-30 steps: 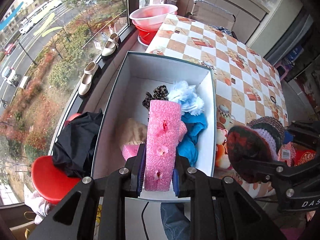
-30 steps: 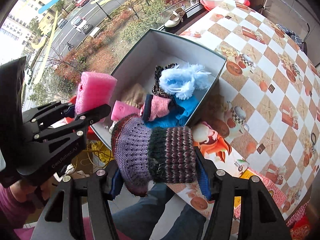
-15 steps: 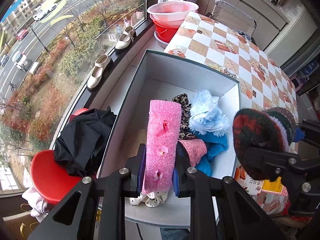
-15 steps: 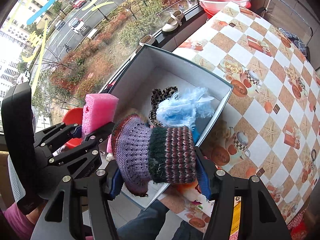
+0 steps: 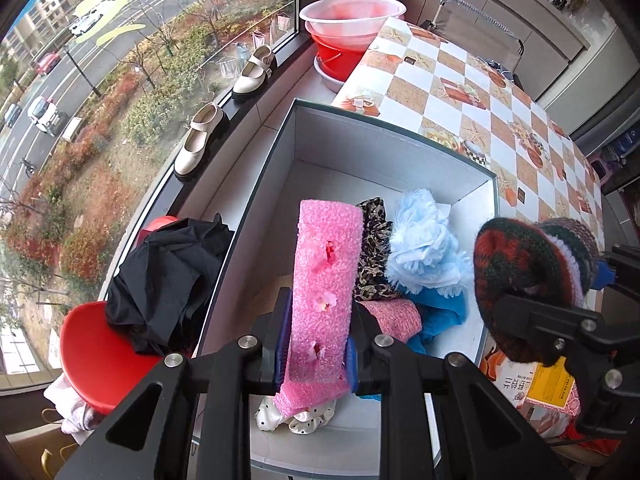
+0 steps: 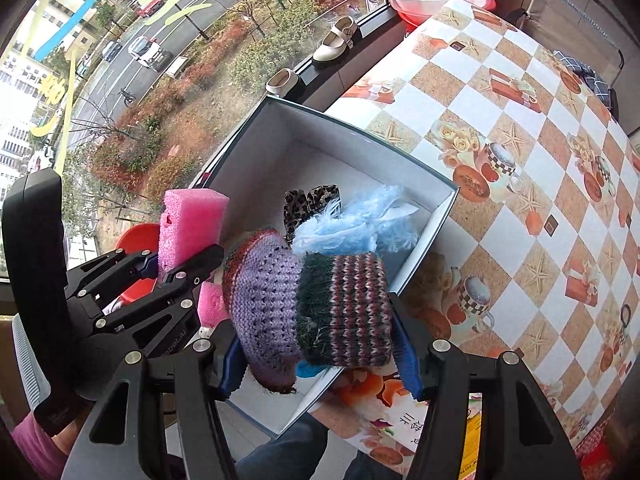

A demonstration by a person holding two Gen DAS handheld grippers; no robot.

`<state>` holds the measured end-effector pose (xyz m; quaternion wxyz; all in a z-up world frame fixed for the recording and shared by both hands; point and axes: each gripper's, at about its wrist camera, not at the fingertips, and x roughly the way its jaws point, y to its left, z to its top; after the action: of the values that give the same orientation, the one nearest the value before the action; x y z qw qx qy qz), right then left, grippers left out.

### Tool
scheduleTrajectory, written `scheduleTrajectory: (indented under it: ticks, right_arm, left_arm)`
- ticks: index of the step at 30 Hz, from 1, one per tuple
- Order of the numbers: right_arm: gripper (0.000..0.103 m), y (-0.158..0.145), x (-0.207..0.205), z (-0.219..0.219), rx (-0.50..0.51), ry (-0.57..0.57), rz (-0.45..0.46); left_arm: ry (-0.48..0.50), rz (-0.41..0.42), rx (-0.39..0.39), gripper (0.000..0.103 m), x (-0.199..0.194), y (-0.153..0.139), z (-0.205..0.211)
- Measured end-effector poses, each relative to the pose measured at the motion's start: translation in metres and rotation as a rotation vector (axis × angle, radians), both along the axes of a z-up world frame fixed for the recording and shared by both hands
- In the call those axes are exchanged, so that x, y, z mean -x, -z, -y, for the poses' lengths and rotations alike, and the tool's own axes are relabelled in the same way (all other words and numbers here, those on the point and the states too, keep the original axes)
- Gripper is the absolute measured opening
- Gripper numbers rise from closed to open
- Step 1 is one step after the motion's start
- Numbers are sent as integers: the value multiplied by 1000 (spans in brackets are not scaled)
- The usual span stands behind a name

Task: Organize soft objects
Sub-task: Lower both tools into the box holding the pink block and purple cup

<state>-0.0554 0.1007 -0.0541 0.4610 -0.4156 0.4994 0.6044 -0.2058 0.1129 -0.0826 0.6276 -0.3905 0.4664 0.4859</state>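
The pink foam block point(image 5: 325, 296) stands upright, pinched low down between the blue pads of the left gripper point(image 5: 314, 350), jaws drawn in tight against its sides, and it hangs over the near half of the white cardboard box point(image 5: 376, 148). At the block's three o'clock, the knitted hat point(image 6: 310, 308), purple at the crown and striped dark green and pink at the band, is clamped sideways in the right gripper point(image 6: 320, 354), jaws spread wide to the hat's full width, above the box's near right edge. Inside the box lie a fluffy light-blue cloth point(image 5: 426, 248), a leopard-print piece point(image 5: 374, 248) just beside it, a blue garment point(image 5: 442, 312), a pink knitted item point(image 5: 394, 314) and a white polka-dot scrap point(image 5: 296, 420) under the block. The box sits at the corner of a checked tablecloth point(image 6: 520, 140). Out at nine o'clock a black garment point(image 5: 168, 280) drapes a red stool point(image 5: 98, 354), two cream shoes point(image 5: 200, 142) line the windowsill, and at twelve o'clock pink basins point(image 5: 352, 14) are stacked
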Motion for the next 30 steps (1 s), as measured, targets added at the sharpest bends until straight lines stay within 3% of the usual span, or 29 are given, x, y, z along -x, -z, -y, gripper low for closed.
scheduleTrajectory:
  ticks: [30]
  right_arm:
    - [61,12,4,-8,26,-24,6]
  left_arm:
    - [-13,-11,23,24,3,12,0]
